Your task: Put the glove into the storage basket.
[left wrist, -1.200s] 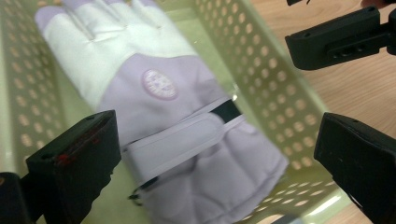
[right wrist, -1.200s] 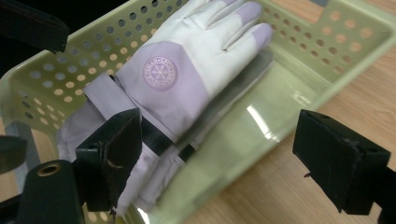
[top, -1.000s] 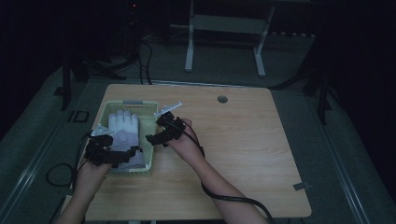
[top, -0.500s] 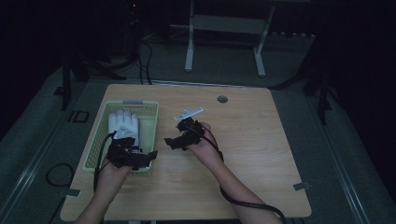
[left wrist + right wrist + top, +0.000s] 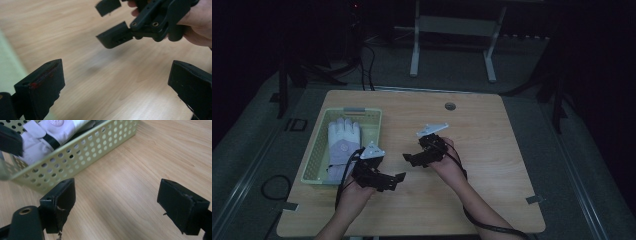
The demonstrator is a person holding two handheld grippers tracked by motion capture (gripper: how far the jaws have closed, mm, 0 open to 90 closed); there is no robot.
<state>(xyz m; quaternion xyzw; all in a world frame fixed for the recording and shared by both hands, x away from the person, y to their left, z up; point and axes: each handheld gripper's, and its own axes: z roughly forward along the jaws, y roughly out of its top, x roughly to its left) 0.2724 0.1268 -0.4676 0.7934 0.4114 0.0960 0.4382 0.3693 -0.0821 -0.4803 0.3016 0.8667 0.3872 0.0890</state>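
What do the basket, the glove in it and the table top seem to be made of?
Basket: probably moulded plastic, pale green and matt; its walls carry even rows of round holes. Glove: seemingly soft fabric, white with a dark band at the cuff; it folds and creases in the right gripper view. Table top: wood or a wood-look laminate, light with straight grain and a slight sheen; which one I cannot tell.
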